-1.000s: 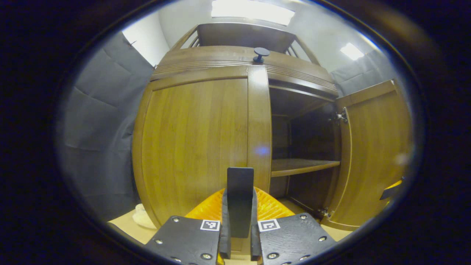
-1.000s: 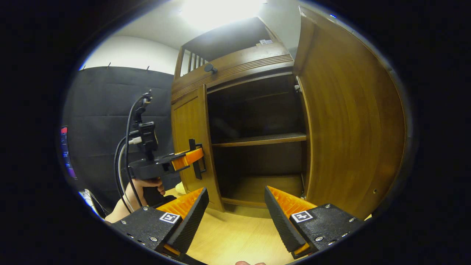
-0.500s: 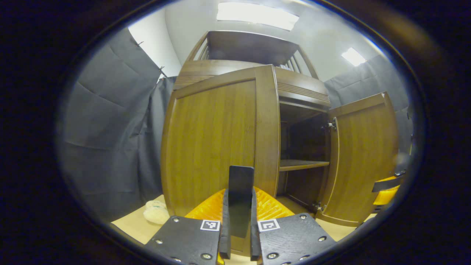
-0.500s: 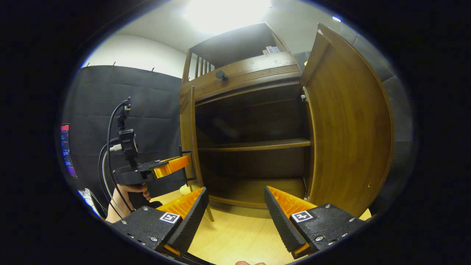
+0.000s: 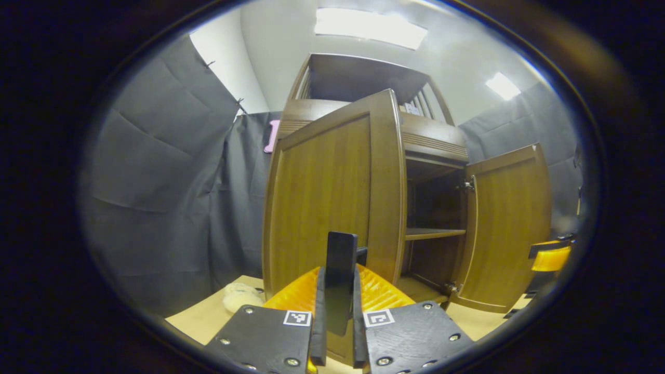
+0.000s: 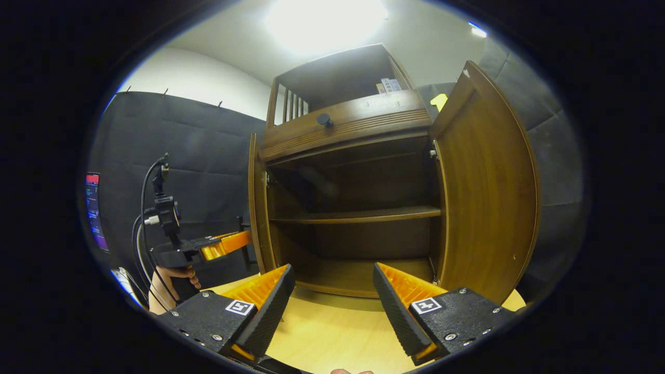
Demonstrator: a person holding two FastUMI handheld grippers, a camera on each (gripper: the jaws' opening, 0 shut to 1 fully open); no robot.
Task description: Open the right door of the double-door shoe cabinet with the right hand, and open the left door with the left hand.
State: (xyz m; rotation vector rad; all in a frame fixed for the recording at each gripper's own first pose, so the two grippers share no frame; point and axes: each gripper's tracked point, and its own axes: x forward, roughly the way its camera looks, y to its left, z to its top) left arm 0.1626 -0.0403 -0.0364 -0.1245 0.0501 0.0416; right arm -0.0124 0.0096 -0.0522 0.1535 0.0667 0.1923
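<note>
While both doors stand ajar: left gripper (image 5: 336,317) clenching upright handle (image 5: 340,275) (long axis vertical), right gripper (image 6: 332,304) released.

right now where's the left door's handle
In the left gripper view, the black handle stands at bottom centre, clamped between the left gripper fingers, on the left door near its free edge.

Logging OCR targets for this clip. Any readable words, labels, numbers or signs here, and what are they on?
No text can be read.
Paper labels on the cabinet's top shelf: too small and blurred.
Square black-and-white markers on the finger mounts of the right gripper and left gripper: patterns, not words.
Screen at the left edge: not read off.
</note>
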